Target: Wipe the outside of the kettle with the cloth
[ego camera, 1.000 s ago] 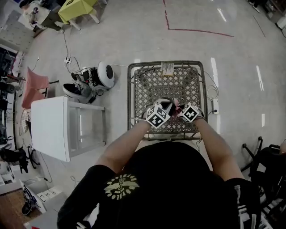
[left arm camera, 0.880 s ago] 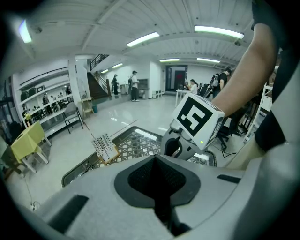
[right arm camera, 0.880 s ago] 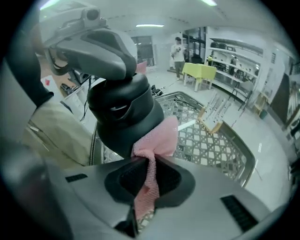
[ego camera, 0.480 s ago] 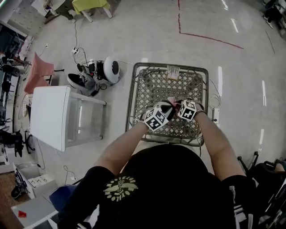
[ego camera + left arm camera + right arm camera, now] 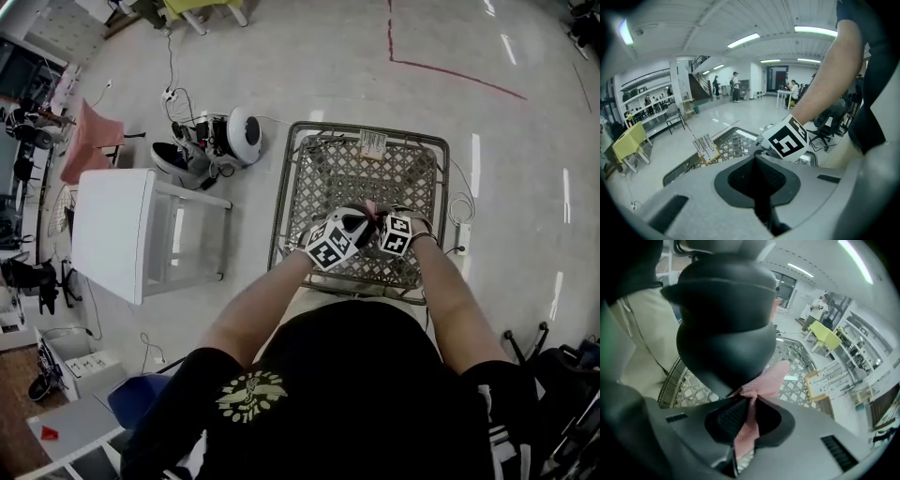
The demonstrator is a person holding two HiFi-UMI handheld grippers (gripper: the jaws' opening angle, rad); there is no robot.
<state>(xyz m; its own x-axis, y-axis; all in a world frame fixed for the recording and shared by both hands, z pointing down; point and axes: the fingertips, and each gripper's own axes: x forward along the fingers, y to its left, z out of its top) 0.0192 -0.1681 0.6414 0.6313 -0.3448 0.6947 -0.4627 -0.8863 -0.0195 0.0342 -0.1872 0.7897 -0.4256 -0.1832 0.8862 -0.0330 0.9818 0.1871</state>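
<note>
Right gripper (image 5: 749, 418) jaws clamped on pink cloth (image 5: 766, 379); cloth touching black rounded kettle (image 5: 724, 319) directly ahead. Left gripper (image 5: 756, 164) jaws closed together, nothing visible between. Below both, grey lattice metal table (image 5: 361, 169). Farther left, white side table (image 5: 112, 230).

Black short-sleeved T-shirt (image 5: 375, 375), pale yellow crest print (image 5: 251, 392) at 8 o'clock on it, white stripes (image 5: 511, 441) at 4 o'clock. Beige trousers (image 5: 314, 305) below the hem. Left gripper (image 5: 757, 180) and right gripper (image 5: 747, 420): matt grey moulded shells, black ribbed jaw pads, dark slots in the shell. White marker cube (image 5: 330, 244) with black squares on each, at 12 o'clock of the torso
</note>
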